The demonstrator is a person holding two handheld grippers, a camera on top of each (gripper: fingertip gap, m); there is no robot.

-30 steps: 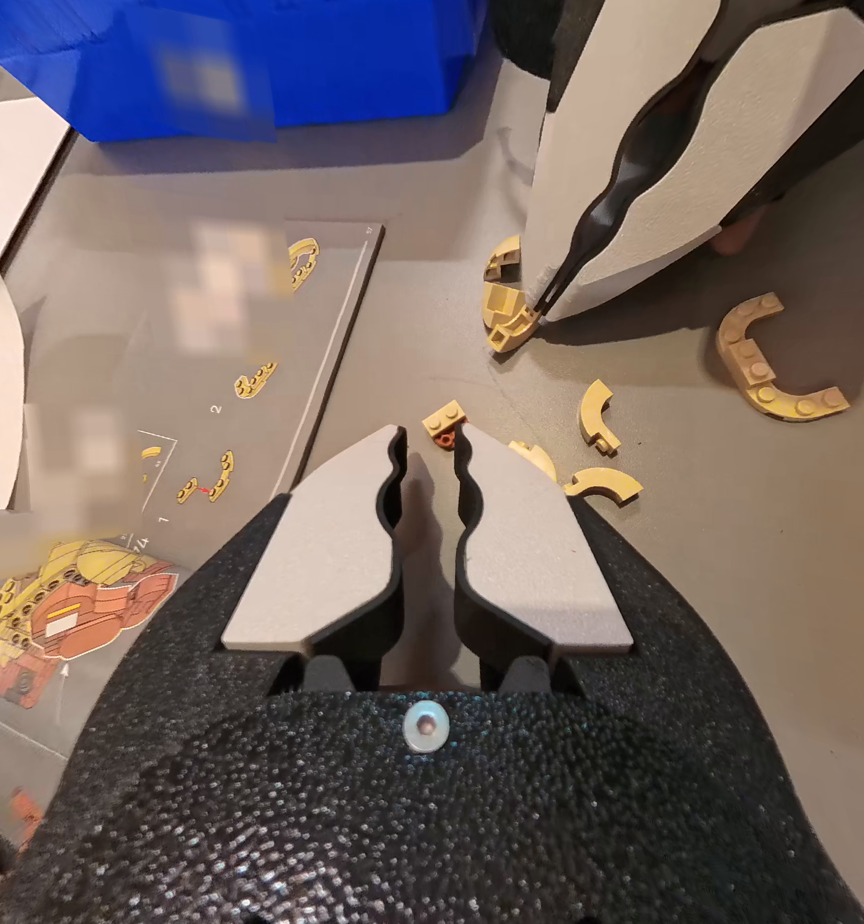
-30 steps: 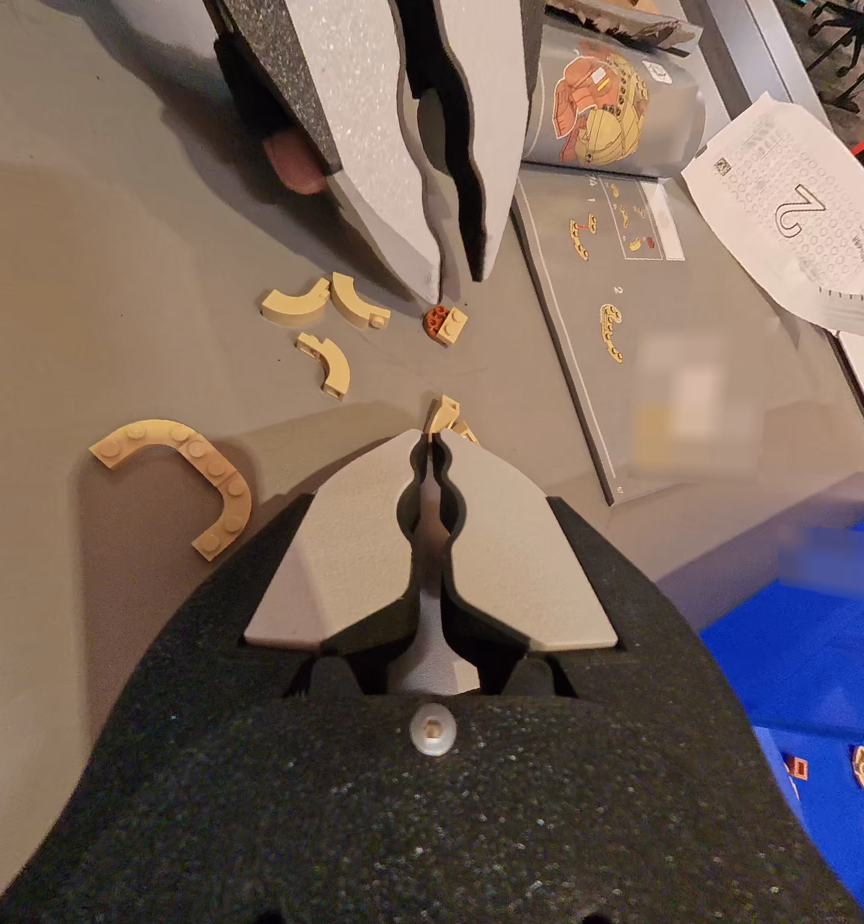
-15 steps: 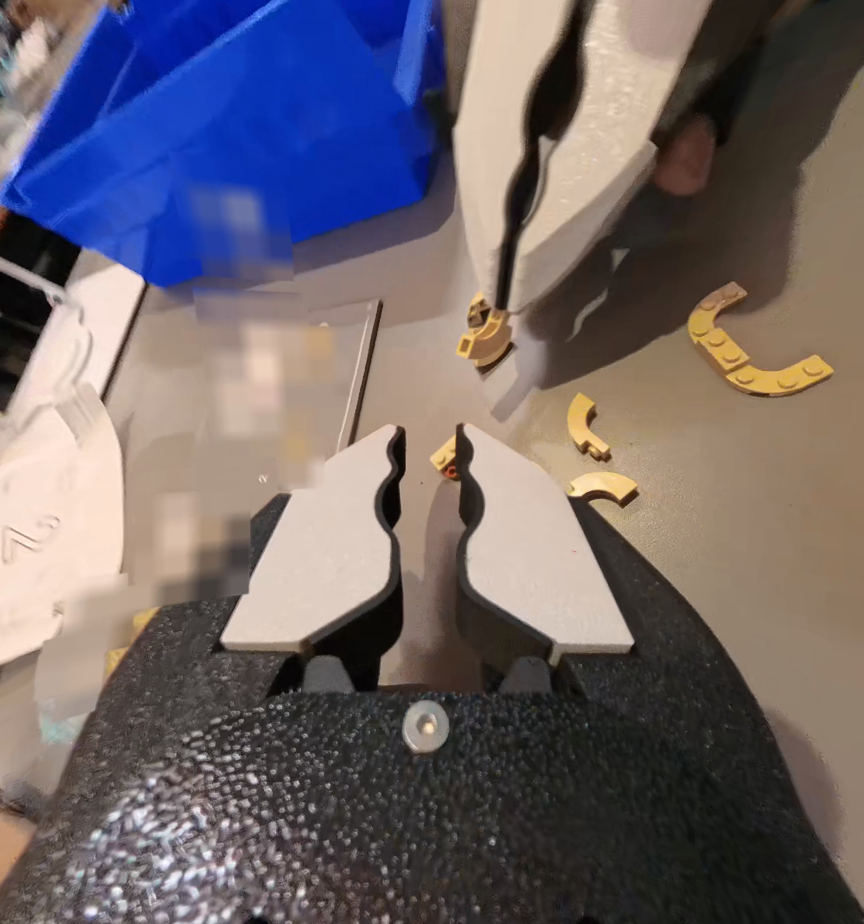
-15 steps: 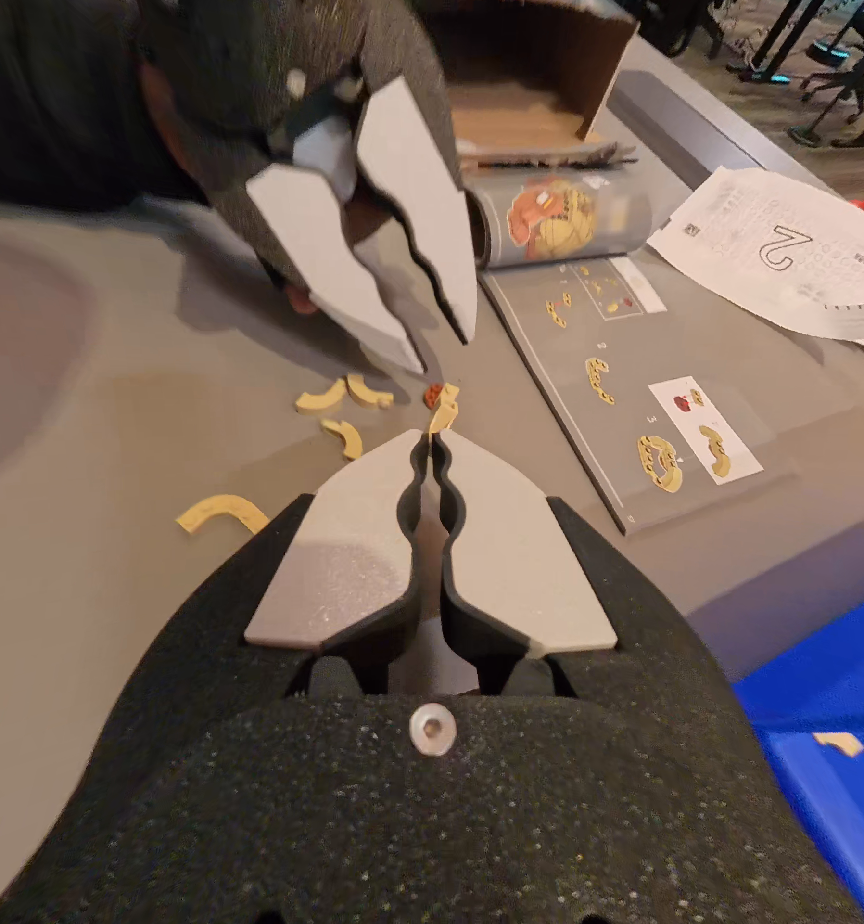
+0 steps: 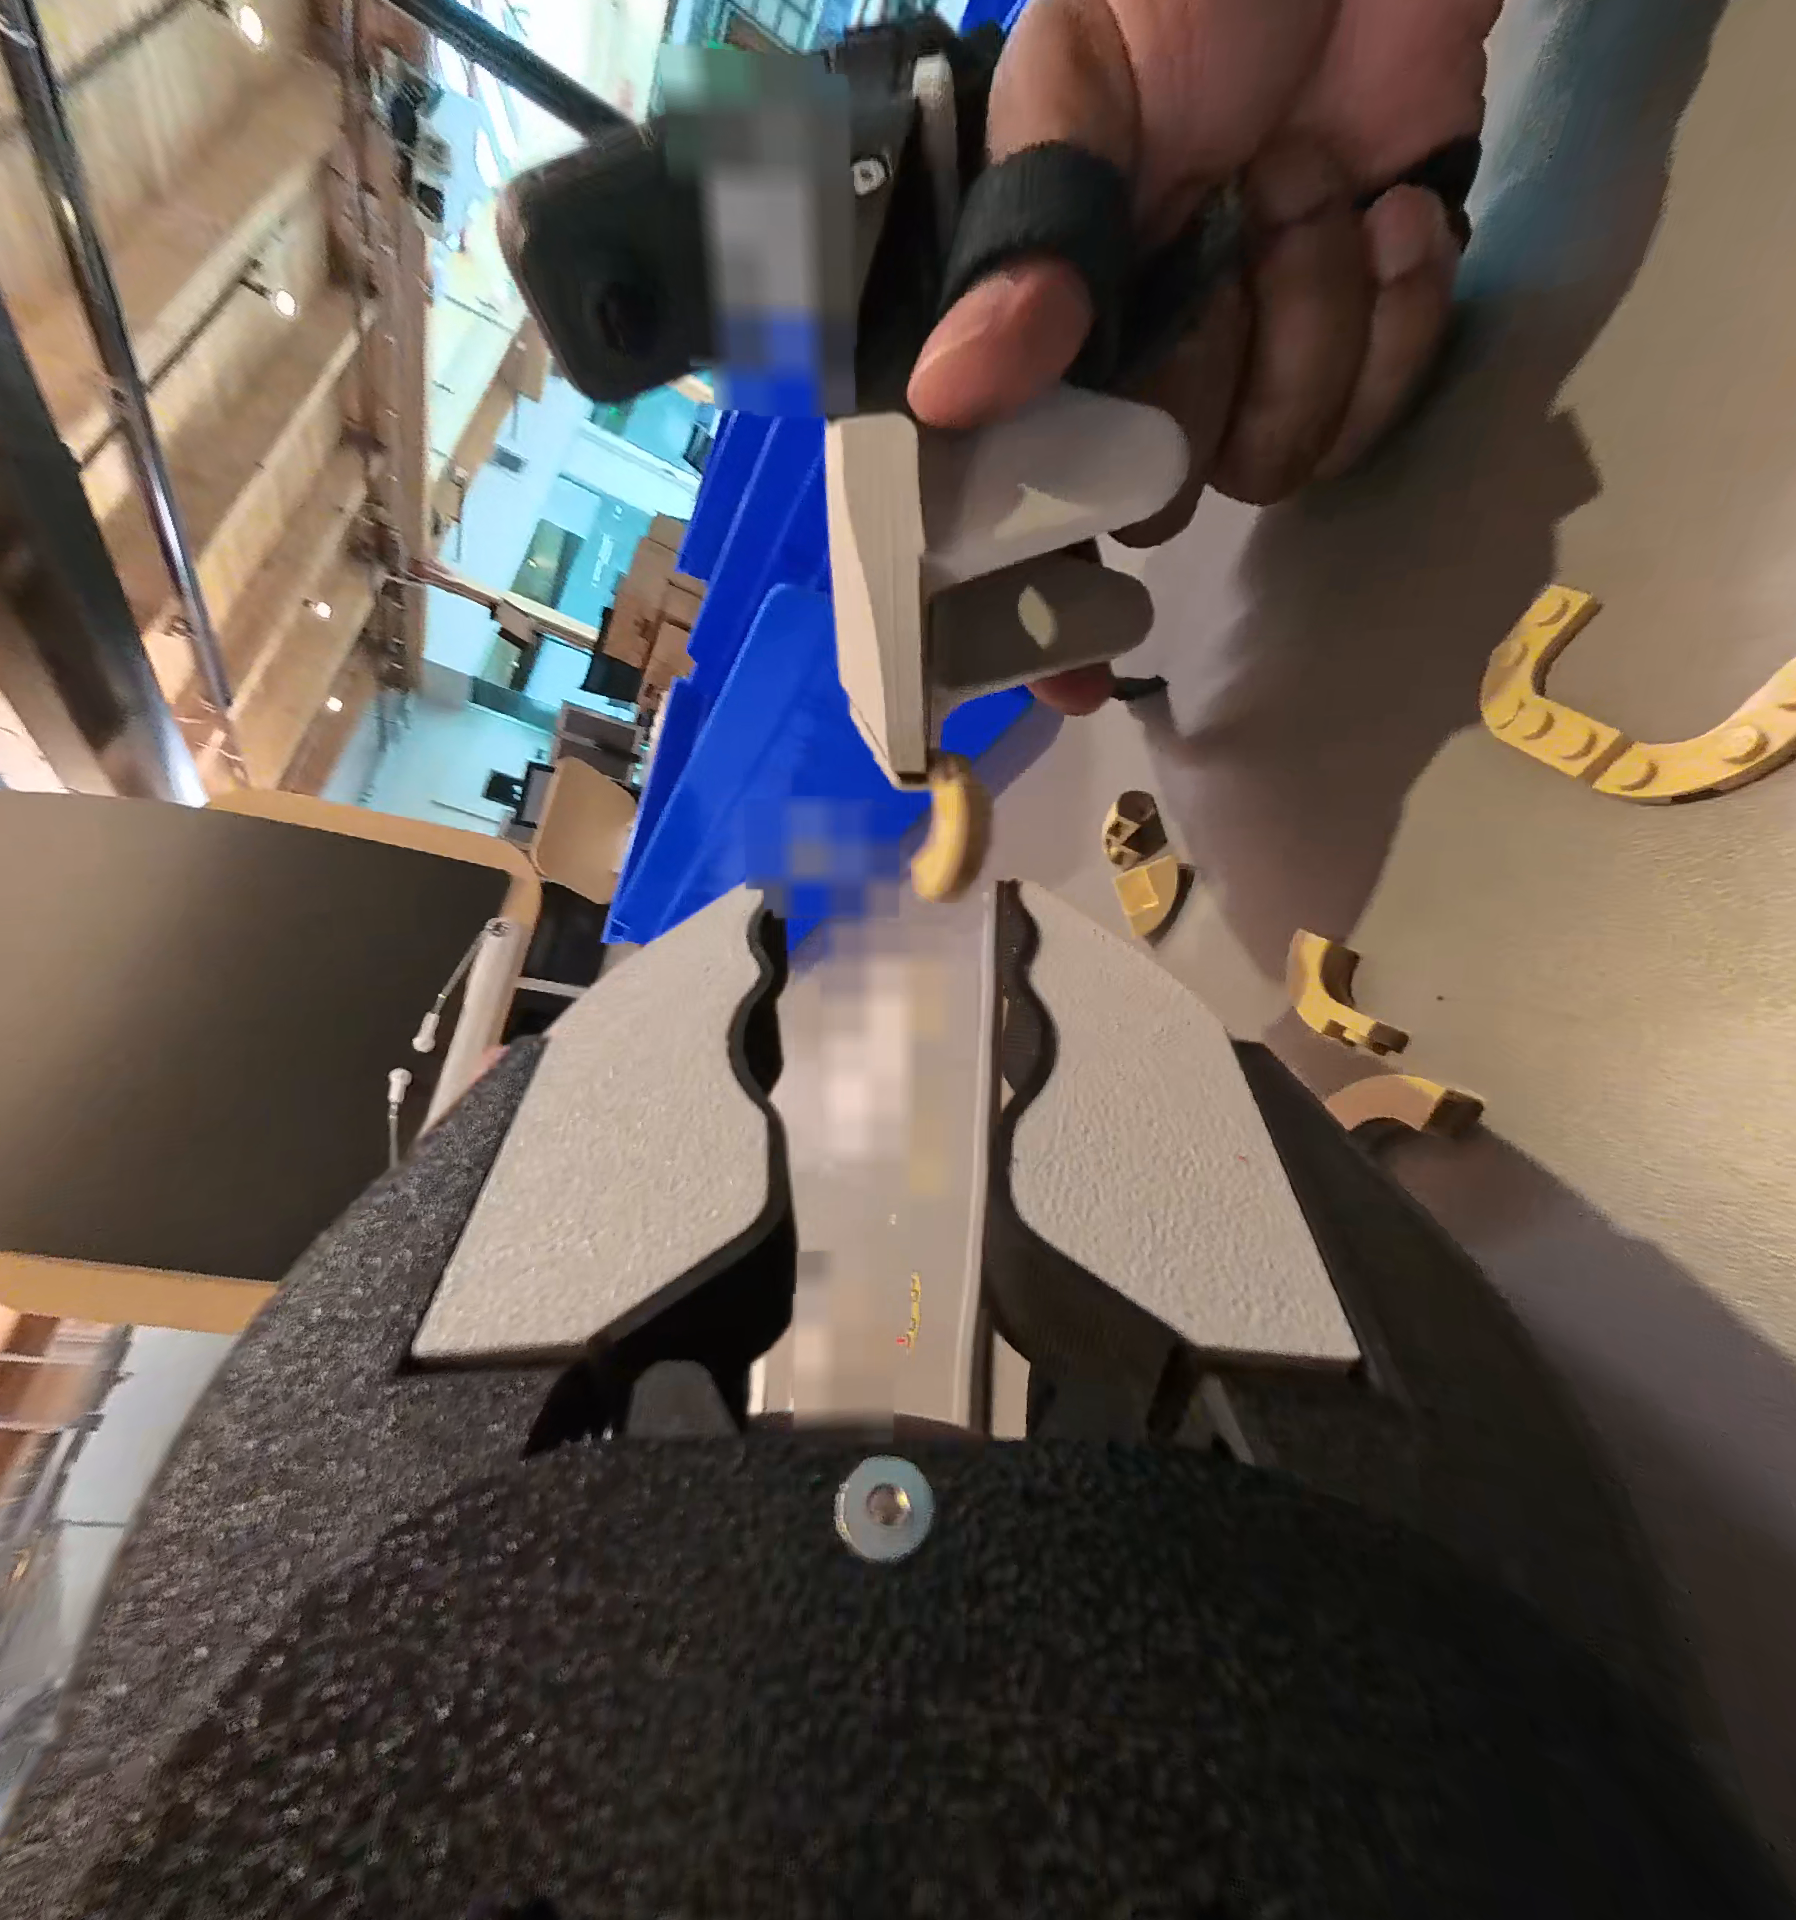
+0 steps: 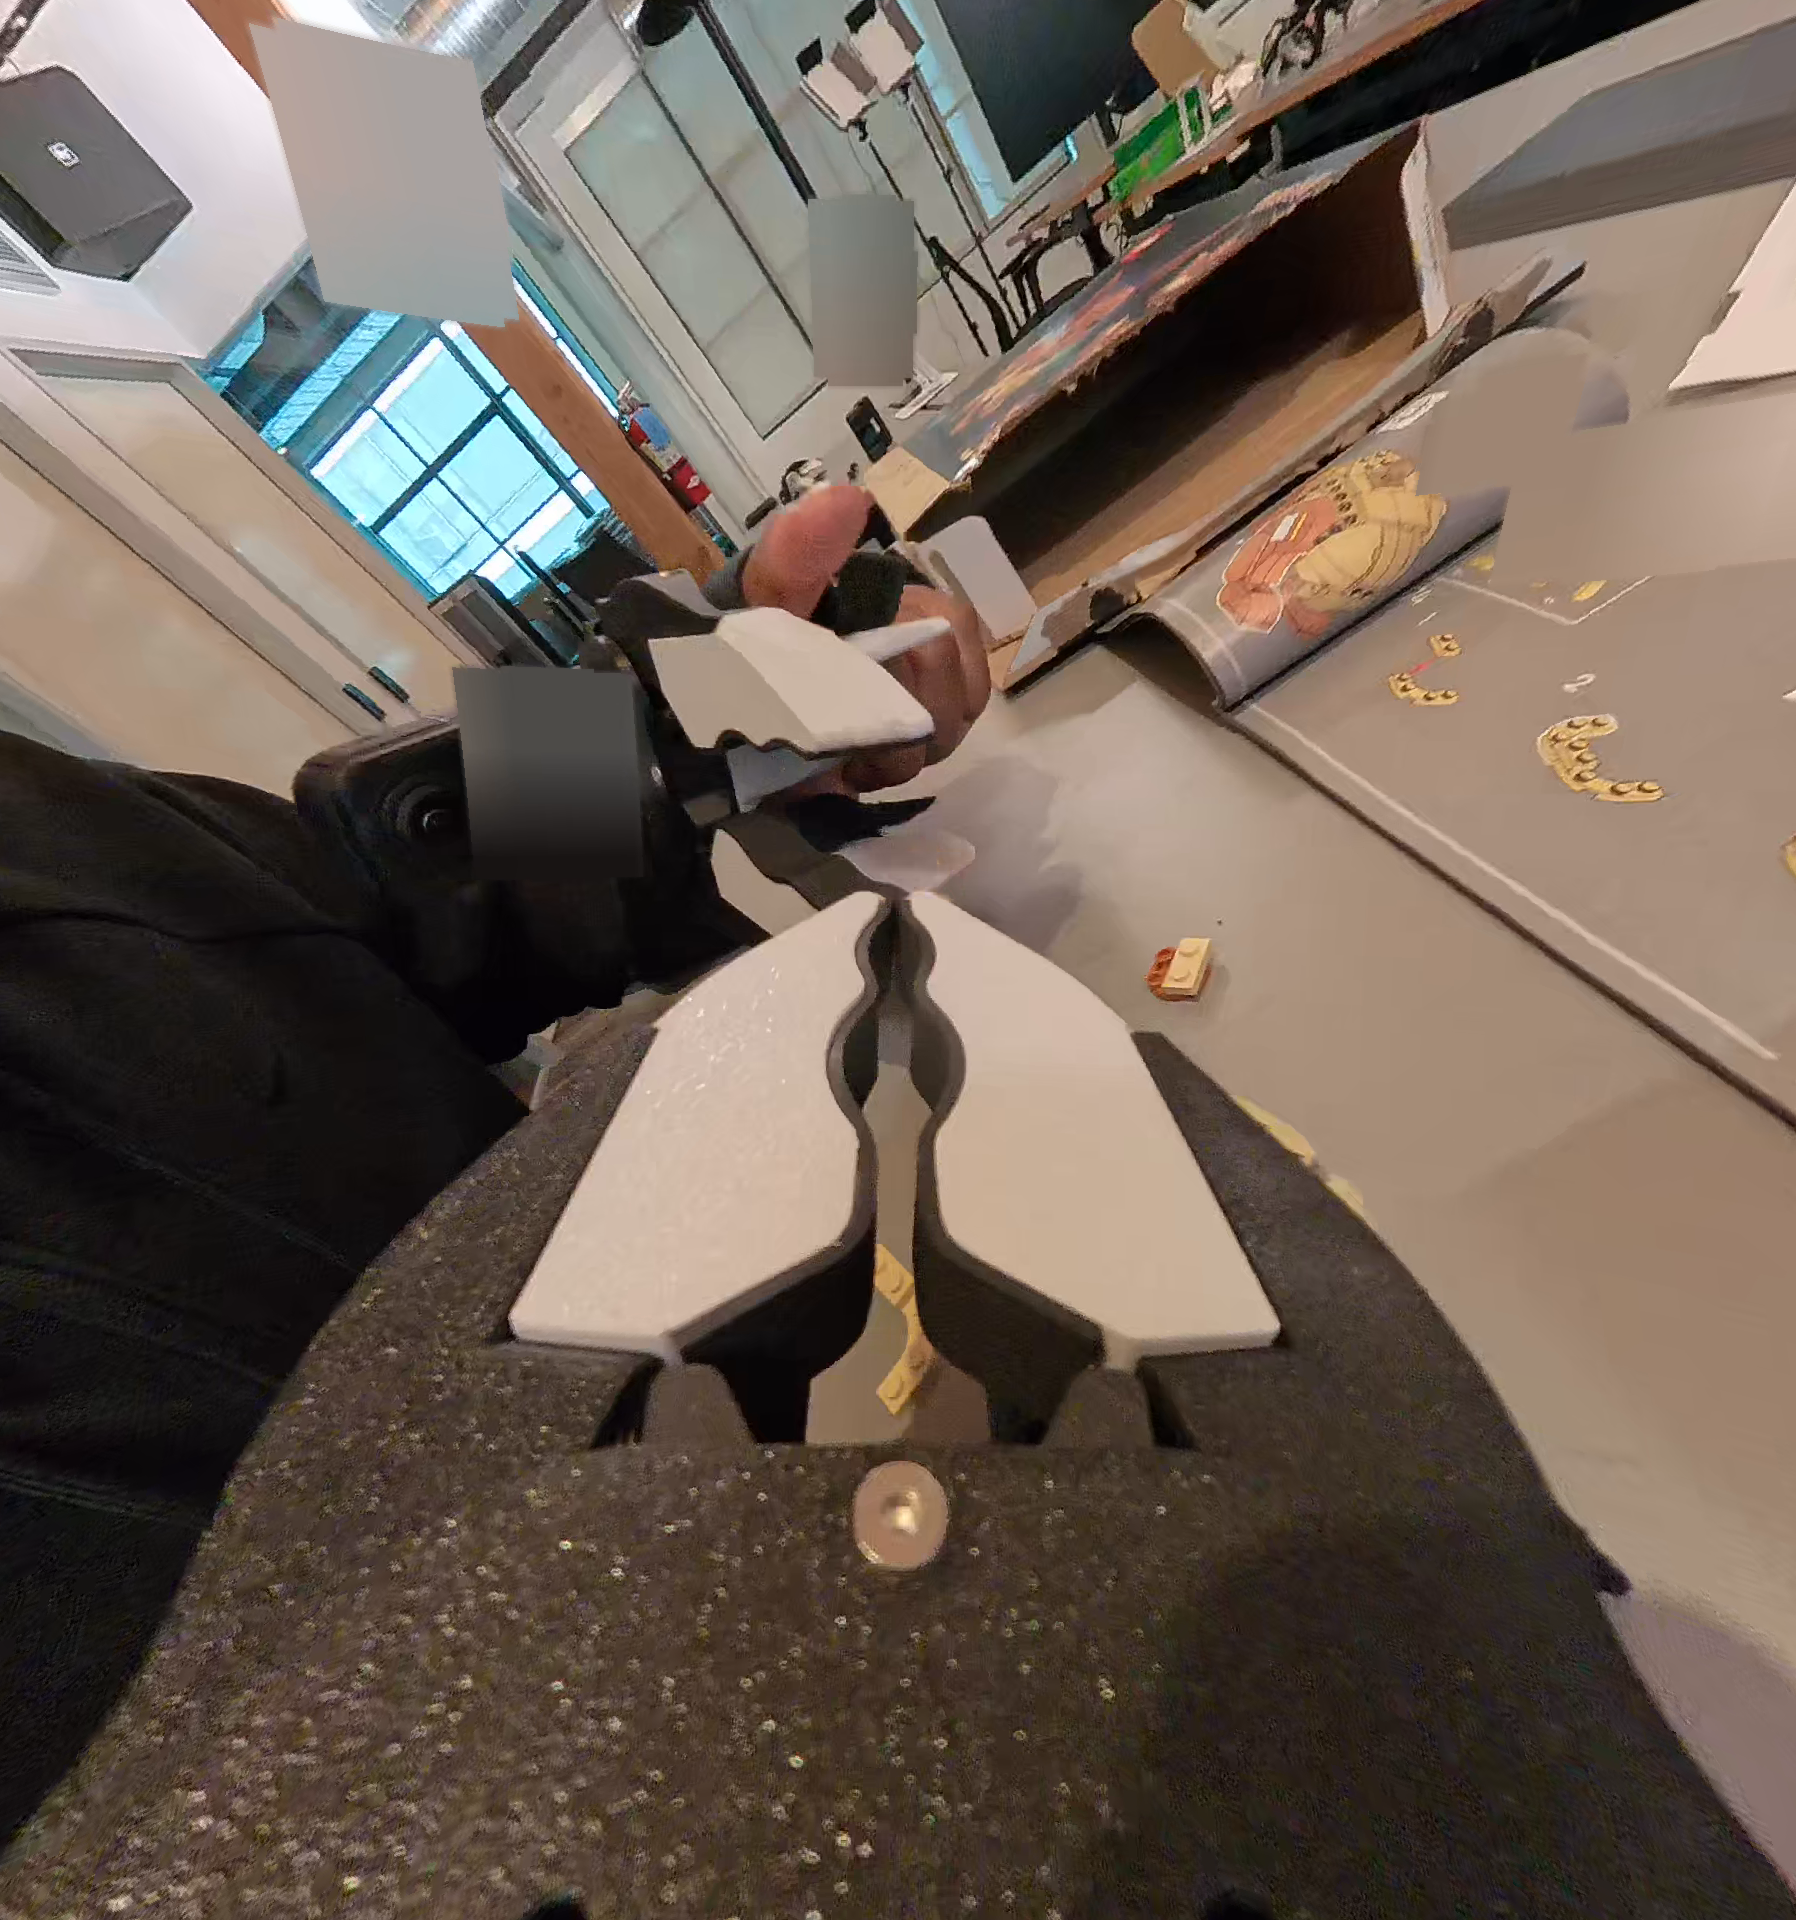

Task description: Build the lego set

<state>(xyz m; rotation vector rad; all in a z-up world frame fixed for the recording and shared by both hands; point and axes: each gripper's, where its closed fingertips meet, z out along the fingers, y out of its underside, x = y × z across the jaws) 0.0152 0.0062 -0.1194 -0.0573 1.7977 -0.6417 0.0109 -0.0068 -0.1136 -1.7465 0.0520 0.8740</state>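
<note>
Right gripper jaws pinch a tan curved brick by its tip; left gripper jaws wide, empty. Thin tip hold: brick could twist out, drop to the desk.

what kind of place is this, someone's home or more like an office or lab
Most likely an office or lab workspace, not a home: a grey worktable with tan toy bricks and an open instruction booklet, blue storage bins, and glass partitions and desks behind.
</note>
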